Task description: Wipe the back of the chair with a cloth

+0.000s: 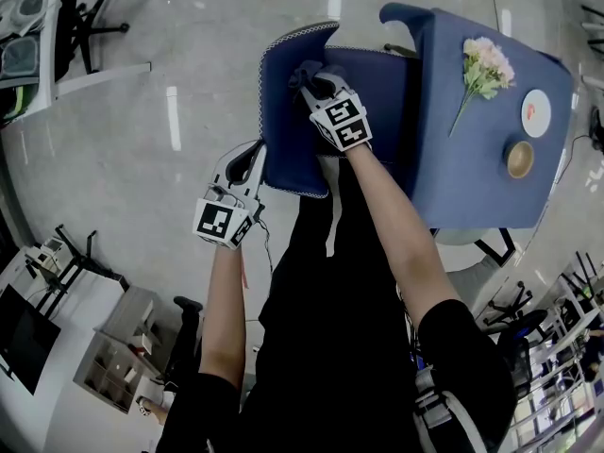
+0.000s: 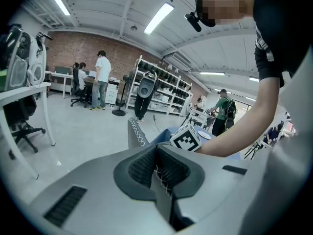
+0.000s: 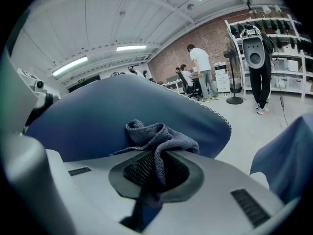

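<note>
"Blue upholstered chair (image 1: 293,135), white zigzag stitching round its rim. Where's the cloth on it?"

"The dark grey-blue knitted cloth (image 1: 304,72) is bunched up against the broad face of the chair's back. The right gripper (image 1: 316,85) has it. In the right gripper view the fingers (image 3: 139,170) are clamped on a fold of it. The rest is heaped in front of them and touches the blue fabric."

"And the other side?"

"The left gripper (image 1: 253,159) sits at the lower left corner of the back in the head view. Its fingers (image 2: 142,168) are clenched on the stitched rim. In the left gripper view the white stitches show right between the two dark ribbed pads."

"So both are gripping something?"

"Yes, the right one the cloth and the left one the chair's edge. The person's bare forearms run down from each gripper, with black clothing below."

"Anything beside the chair?"

"A counter draped in blue fabric (image 1: 472,173) stands just beyond it, up against the chair's far side. On it lie a sprig of pale pink and white flowers (image 1: 486,69), a small round white plate (image 1: 536,113) and a round brown bowl (image 1: 519,159), each apart from the others."

"The surroundings?"

"A glossy grey floor (image 1: 170,92). The gripper views show a brick wall, shelving and a few people standing well off."
</note>
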Action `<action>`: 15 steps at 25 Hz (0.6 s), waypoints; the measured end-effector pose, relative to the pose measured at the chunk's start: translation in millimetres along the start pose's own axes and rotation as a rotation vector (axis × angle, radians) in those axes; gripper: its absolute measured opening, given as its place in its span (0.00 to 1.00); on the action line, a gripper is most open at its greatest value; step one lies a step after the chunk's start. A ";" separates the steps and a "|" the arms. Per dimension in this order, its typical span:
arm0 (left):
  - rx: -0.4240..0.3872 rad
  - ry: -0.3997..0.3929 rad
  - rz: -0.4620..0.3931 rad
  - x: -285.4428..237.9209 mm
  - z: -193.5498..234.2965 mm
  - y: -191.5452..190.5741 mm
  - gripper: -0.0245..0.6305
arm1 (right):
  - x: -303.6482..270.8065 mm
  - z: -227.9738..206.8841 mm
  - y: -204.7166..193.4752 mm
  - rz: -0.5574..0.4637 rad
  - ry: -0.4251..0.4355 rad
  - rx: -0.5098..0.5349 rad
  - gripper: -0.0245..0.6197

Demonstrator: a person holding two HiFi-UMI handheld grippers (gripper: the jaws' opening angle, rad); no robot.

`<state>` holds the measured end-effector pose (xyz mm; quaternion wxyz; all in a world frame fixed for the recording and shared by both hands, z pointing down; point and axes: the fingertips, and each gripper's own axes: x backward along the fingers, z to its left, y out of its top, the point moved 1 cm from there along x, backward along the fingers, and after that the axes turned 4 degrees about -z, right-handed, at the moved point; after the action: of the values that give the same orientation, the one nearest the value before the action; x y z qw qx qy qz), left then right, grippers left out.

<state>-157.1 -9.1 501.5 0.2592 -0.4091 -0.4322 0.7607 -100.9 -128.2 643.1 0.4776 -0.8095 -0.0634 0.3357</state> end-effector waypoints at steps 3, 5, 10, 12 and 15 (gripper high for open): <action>0.030 -0.004 -0.021 0.8 -0.2 -0.5 0.07 | 2.0 3.9 -3.2 0.001 0.009 -0.008 0.13; 0.028 -0.005 -0.023 0.5 -0.6 -0.9 0.07 | 3.8 6.3 -4.9 0.004 0.015 -0.009 0.13; 0.038 -0.006 -0.033 1.9 0.9 -2.6 0.07 | 8.6 19.0 -13.1 0.012 0.020 -0.025 0.13; 0.046 -0.007 -0.043 2.1 1.0 -2.6 0.07 | 11.0 24.3 -17.2 0.012 0.021 -0.034 0.12; 0.045 -0.010 -0.049 3.1 0.7 -2.5 0.07 | 14.3 30.9 -21.6 0.013 0.019 -0.046 0.12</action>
<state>-159.2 -5.9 502.6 0.2847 -0.3887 -0.4260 0.7657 -103.9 -88.0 644.0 0.4572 -0.8238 -0.0610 0.3296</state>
